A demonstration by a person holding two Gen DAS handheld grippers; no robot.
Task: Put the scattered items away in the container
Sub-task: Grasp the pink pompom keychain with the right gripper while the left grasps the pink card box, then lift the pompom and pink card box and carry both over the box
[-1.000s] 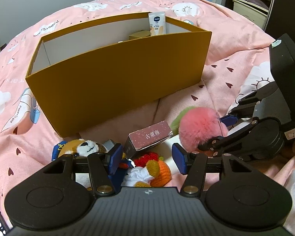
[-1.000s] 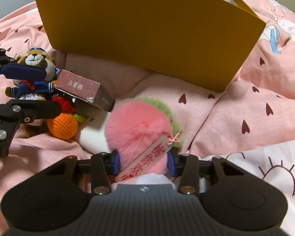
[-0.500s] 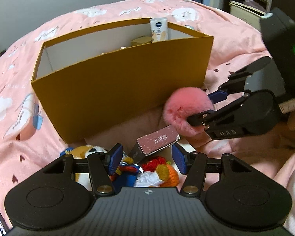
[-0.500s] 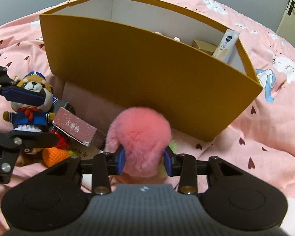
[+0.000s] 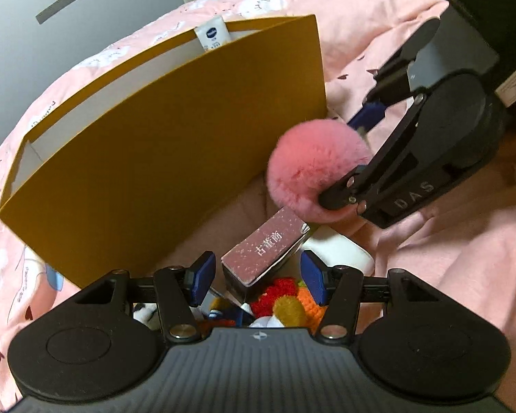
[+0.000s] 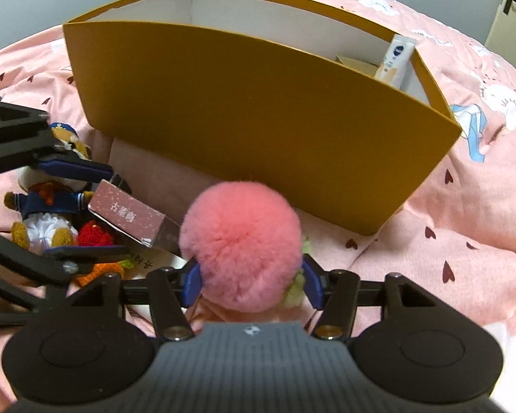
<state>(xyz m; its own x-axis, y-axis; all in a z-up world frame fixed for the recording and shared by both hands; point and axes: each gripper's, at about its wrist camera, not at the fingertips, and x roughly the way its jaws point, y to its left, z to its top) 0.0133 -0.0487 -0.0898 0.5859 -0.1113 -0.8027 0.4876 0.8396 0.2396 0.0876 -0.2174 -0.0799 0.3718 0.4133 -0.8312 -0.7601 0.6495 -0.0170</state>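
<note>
Right gripper (image 6: 251,280), opening around pompom (image 6: 240,249), nears box wall (image 6: 258,110).

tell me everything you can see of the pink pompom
The pink pompom is a round ball of soft, fluffy fur with a tuft of pale green fur at its lower right. It sits between the blue pads of the right claw, whose jaws are opening, lifted in front of the yellow box, outside it.

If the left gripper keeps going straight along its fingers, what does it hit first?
Most likely the pink carton, which lies between the open fingers of the left gripper. Depth is unclear; the knitted toys sit just under it.
</note>
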